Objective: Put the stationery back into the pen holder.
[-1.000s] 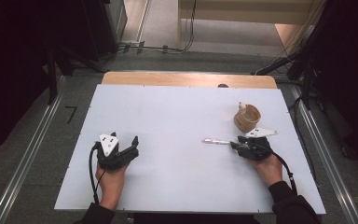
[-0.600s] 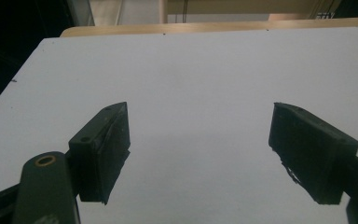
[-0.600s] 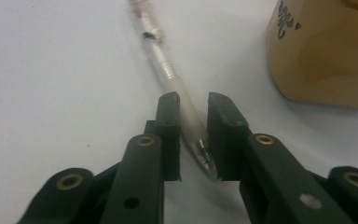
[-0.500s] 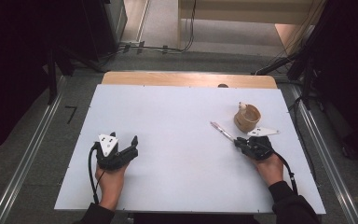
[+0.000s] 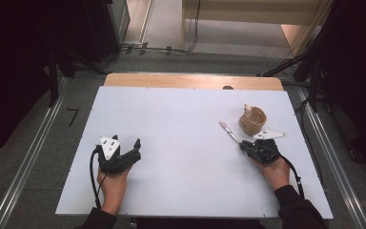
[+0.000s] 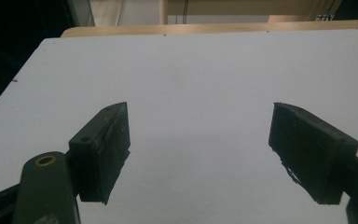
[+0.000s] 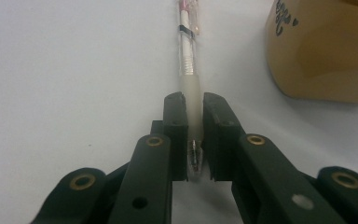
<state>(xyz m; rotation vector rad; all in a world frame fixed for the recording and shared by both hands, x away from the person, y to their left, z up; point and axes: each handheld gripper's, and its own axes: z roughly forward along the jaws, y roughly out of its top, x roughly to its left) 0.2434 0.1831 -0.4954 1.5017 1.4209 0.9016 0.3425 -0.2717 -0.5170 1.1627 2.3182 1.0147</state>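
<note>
A clear pen (image 7: 187, 60) with a rubber grip is clamped between the jaws of my right gripper (image 7: 193, 105), which is shut on it near the writing tip. In the high view the pen (image 5: 229, 131) points away to the far left from the right gripper (image 5: 246, 145). A tan cup (image 5: 253, 120) stands just beyond that gripper, and the right gripper view has the cup (image 7: 324, 51) at the upper right, apart from the pen. My left gripper (image 5: 131, 150) rests on the near left of the white table (image 5: 181, 124), and its jaws stand wide open (image 6: 198, 154) over bare table.
A wooden strip (image 5: 193, 81) runs along the table's far edge. Metal rails (image 5: 26, 162) flank the table on both sides. Cables (image 5: 162, 47) lie on the floor beyond it.
The right gripper has turned the pen from pointing left to pointing toward the far left, nearer the cup. The left gripper has stayed still.
</note>
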